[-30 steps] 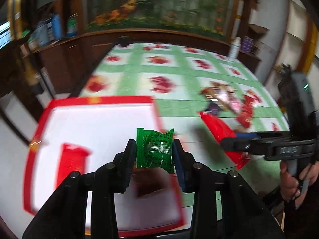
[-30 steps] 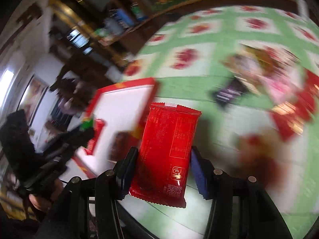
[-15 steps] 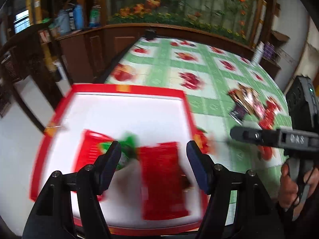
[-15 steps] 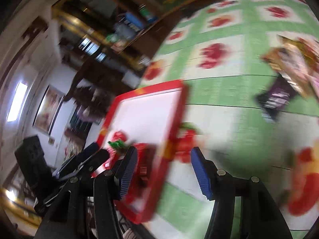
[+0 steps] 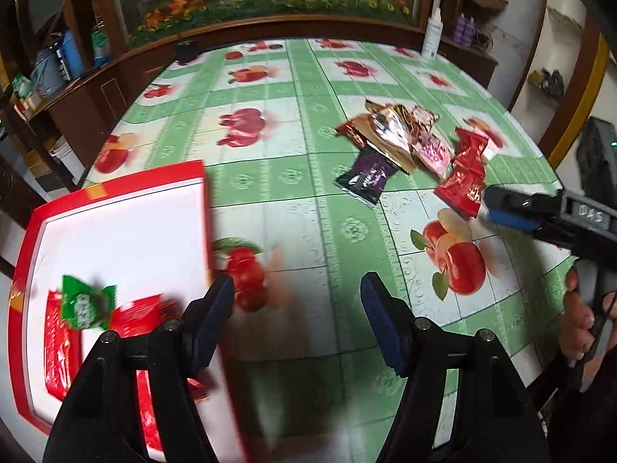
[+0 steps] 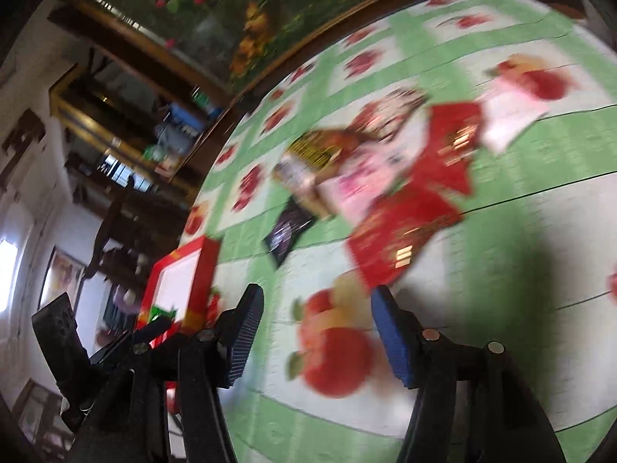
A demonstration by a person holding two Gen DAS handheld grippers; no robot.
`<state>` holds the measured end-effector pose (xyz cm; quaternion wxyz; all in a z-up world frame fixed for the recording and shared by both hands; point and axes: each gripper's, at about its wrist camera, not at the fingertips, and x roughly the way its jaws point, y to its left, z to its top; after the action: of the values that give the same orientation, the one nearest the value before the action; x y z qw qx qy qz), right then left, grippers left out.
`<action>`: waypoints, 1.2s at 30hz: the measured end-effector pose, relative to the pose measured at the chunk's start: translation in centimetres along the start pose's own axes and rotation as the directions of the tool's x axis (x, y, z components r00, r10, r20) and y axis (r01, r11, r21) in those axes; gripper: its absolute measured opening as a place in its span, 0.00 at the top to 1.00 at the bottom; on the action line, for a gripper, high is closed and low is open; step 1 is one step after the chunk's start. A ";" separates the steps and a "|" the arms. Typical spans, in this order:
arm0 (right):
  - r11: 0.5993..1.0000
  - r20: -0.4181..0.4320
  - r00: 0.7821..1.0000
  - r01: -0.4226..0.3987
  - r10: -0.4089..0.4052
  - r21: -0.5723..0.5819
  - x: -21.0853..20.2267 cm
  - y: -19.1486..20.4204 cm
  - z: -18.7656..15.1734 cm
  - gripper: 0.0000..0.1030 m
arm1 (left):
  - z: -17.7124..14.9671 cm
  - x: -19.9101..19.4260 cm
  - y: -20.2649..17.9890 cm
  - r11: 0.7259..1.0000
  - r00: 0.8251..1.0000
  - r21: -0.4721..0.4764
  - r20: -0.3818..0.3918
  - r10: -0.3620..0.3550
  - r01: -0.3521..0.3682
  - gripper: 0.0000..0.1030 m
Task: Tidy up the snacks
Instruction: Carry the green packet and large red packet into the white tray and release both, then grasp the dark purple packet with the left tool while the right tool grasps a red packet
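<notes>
A white tray with a red rim [image 5: 146,177] sits at the table's left edge. In it lie a green packet [image 5: 86,305] and red packets [image 5: 58,347]. My left gripper [image 5: 297,293] is open and empty, just right of the tray over the tablecloth. A loose pile of snacks lies farther right: a dark purple packet [image 5: 366,177], a gold-brown one [image 5: 385,131], a pink one [image 5: 434,152] and a red one [image 5: 464,177]. My right gripper [image 6: 317,301] has its jaws opening with nothing between them. It points at the red packet [image 6: 397,239] just ahead.
The table wears a green cloth with an apple print [image 5: 308,212]. A white bottle [image 5: 432,38] stands at its far edge, before a wooden cabinet with a planted tank. A hand [image 5: 578,320] holds the right gripper's handle near the table's right edge.
Both grippers have let go: the green packet and the long red packet now lie in the tray. Both have swung right, away from the tray and toward the snack pile.
</notes>
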<state>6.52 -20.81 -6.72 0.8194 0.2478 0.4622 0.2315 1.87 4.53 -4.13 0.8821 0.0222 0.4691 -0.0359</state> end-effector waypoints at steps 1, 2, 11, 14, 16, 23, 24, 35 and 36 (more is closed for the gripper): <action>1.000 0.010 1.000 0.011 -0.011 0.004 -0.2 -0.3 0.1 0.39 | 0.3 0.3 -0.4 1.000 1.000 0.008 -0.006 0.003 -0.003 0.35; 1.000 0.019 0.999 0.026 -0.026 0.013 -0.5 -0.9 0.3 0.39 | 0.6 0.6 -0.7 1.000 1.000 0.016 -0.010 0.007 -0.007 0.35; 0.976 0.026 0.976 0.217 -0.218 0.015 1.9 -1.0 1.9 0.35 | 4.7 3.9 -2.2 0.991 0.997 0.123 -0.039 0.066 -0.061 0.28; 0.960 0.022 0.960 0.279 -0.278 -0.037 2.7 -0.1 2.3 0.30 | 6.1 5.2 -1.9 0.990 0.997 0.137 -0.067 0.047 -0.037 0.28; 0.941 0.022 0.946 0.324 -0.323 -0.096 3.8 0.9 2.6 0.28 | 6.9 6.2 -2.2 0.987 0.995 0.153 -0.080 0.057 -0.044 0.28; 0.822 0.098 0.865 0.499 -0.492 -0.274 5.5 2.6 1.8 0.34 | 8.8 8.0 -5.0 0.974 0.997 0.226 -0.072 -0.001 0.017 0.28; 0.798 0.112 0.849 0.525 -0.516 -0.297 5.7 2.8 1.5 0.38 | 8.8 8.1 -5.5 0.971 0.997 0.236 -0.073 -0.015 0.032 0.28; 0.787 0.125 0.855 0.513 -0.503 -0.342 2.7 0.4 0.4 0.49 | 7.9 10.0 -7.1 0.967 0.985 0.207 -0.120 -0.124 0.147 0.52; 0.788 0.119 0.858 0.507 -0.499 -0.350 1.9 -0.1 0.2 0.49 | 7.7 9.6 -7.3 0.966 0.985 0.213 -0.113 -0.127 0.149 0.59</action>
<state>7.61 -19.79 -7.95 0.8876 -0.0405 0.4509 0.0855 12.96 -3.73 -7.87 0.8453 0.0888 0.5056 -0.1481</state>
